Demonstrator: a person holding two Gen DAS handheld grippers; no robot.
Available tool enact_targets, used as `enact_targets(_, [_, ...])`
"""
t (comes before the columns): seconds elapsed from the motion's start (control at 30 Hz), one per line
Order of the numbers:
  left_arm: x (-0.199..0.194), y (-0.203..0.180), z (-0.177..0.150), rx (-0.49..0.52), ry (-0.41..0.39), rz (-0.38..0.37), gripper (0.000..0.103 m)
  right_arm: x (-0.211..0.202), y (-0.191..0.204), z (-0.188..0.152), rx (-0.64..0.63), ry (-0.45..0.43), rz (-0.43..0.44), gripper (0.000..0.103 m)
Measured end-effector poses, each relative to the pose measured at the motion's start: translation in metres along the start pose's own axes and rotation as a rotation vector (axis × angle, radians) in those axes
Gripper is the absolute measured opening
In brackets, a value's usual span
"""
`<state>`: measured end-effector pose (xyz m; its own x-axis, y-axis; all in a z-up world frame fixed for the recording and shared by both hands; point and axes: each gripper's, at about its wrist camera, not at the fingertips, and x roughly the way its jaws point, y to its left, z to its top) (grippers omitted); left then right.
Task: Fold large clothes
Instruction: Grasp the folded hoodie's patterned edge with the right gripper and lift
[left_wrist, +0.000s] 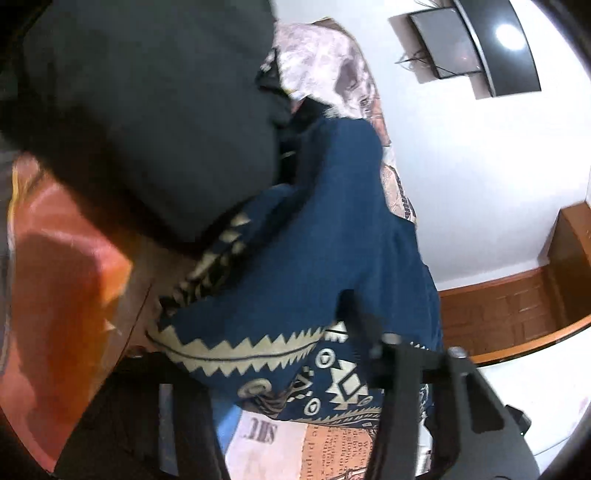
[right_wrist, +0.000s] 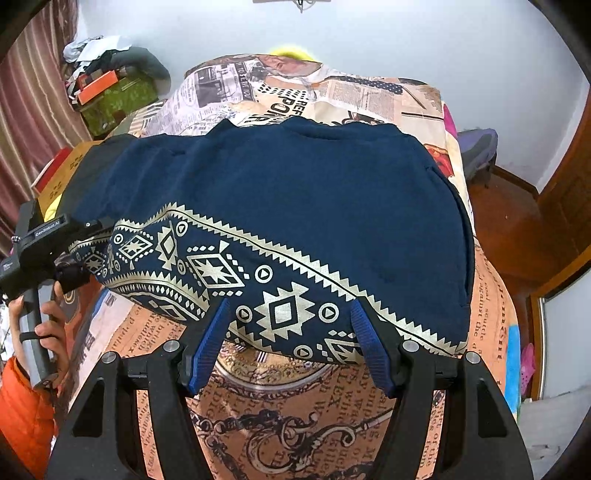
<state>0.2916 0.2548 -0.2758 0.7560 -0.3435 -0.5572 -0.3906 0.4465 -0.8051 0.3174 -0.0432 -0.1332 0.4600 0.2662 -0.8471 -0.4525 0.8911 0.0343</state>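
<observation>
Right gripper (right_wrist: 290, 345) gapes wide, empty, at the patterned hem of the navy garment (right_wrist: 295, 192) lying on the bed (right_wrist: 295, 424); left gripper (right_wrist: 79, 236) pinches its far corner (I think), and uneven pulling could skew the fold.

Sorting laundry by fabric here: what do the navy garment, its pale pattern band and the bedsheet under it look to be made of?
Navy garment: probably soft knit cotton or fleece, with a matte, slightly fuzzy surface. Pattern band: likely a metallic gold print, since it shines faintly. Newspaper-print bedsheet: smooth, thin woven fabric, cotton or polyester; the pictures don't settle which.
</observation>
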Motion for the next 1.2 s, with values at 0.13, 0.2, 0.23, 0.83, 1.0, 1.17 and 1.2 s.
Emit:
enact_targets(0.13, [-0.013,-0.028,-0.003,0.124,-0.032,0.1,0.02,-0.008,-0.002,0.006,0.035,-0.006,0.037,0.064])
enact_targets(0.2, [-0.019,-0.038,-0.003,0.162,-0.046,0.109,0.01,-0.013,-0.001,0.012,0.047,-0.012,0.058,0.064])
enact_targets(0.23, [-0.027,-0.047,-0.004,0.192,-0.065,0.102,0.008,-0.016,0.001,0.015,0.049,-0.019,0.067,0.064])
enact_targets(0.83, [-0.129,-0.155,-0.011,0.647,-0.39,0.171,0.003,0.038,0.095,0.061,-0.089,0.022,0.224,0.064])
enact_targets(1.0, [-0.108,-0.15,-0.021,0.73,-0.348,0.217,0.003,0.086,0.116,0.044,-0.084,0.117,0.271,0.064])
enact_targets(1.17, [-0.09,-0.163,-0.033,0.799,-0.328,0.236,0.003,0.09,0.109,0.04,-0.094,0.148,0.293,0.066])
enact_targets(1.2, [-0.088,-0.17,-0.036,0.814,-0.324,0.233,0.003,0.085,0.105,0.041,-0.097,0.149,0.296,0.066])
